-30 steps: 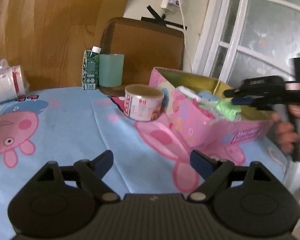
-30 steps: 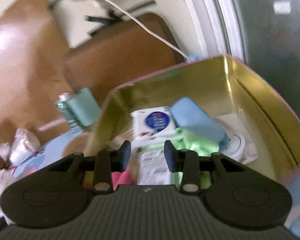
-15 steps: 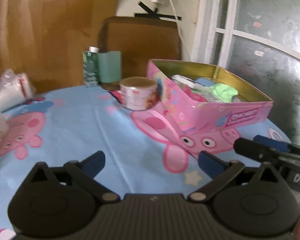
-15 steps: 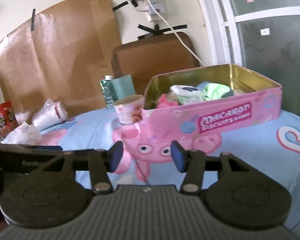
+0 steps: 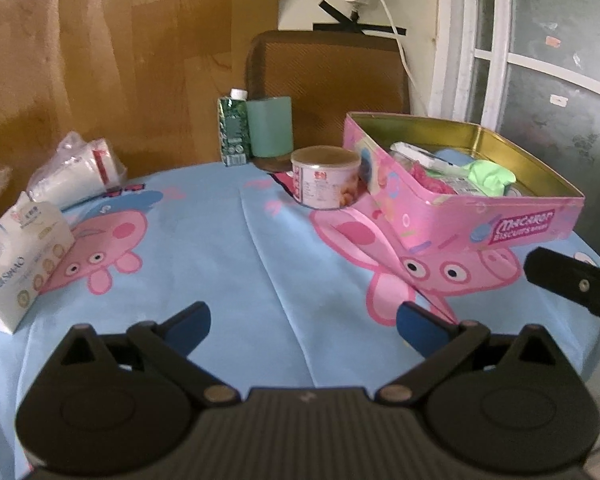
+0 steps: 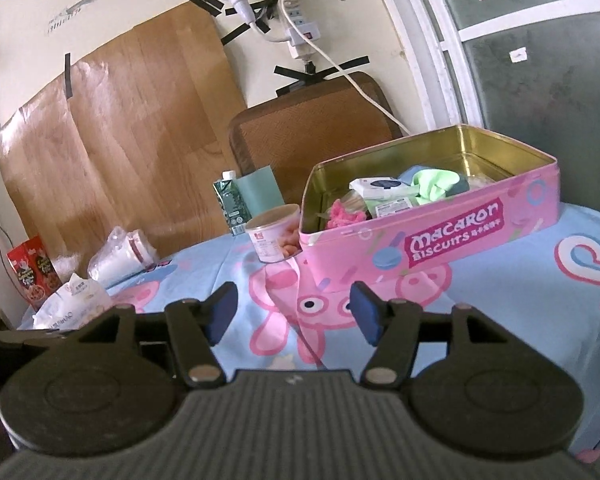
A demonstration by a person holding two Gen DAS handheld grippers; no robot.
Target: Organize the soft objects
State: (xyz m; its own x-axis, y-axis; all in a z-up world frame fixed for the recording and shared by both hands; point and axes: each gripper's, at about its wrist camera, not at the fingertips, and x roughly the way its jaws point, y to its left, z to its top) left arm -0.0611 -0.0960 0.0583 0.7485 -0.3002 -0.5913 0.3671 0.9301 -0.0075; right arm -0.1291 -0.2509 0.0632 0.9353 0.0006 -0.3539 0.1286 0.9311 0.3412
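A pink Macaron Biscuits tin [image 5: 532,230] [image 6: 452,236] stands open at the right of the table. It holds a green cloth [image 5: 490,174] [image 6: 436,184], a pink fluffy item [image 6: 342,214], a white wipes pack [image 6: 380,186] and a blue soft piece [image 5: 454,156]. My left gripper [image 5: 302,322] is open and empty above the cloth-covered table, well short of the tin. My right gripper [image 6: 294,312] is open and empty in front of the tin.
A small tub [image 5: 326,178] stands against the tin's left end. A green carton [image 5: 233,132] and teal cup [image 5: 270,126] stand behind it. A tissue pack [image 5: 16,264] and a bag of cups [image 5: 76,172] lie at the left. A chair [image 5: 328,76] is behind the table.
My right gripper has pulled back out of the tin to the table's near side and opened wider. My left gripper has drawn back and levelled a little.
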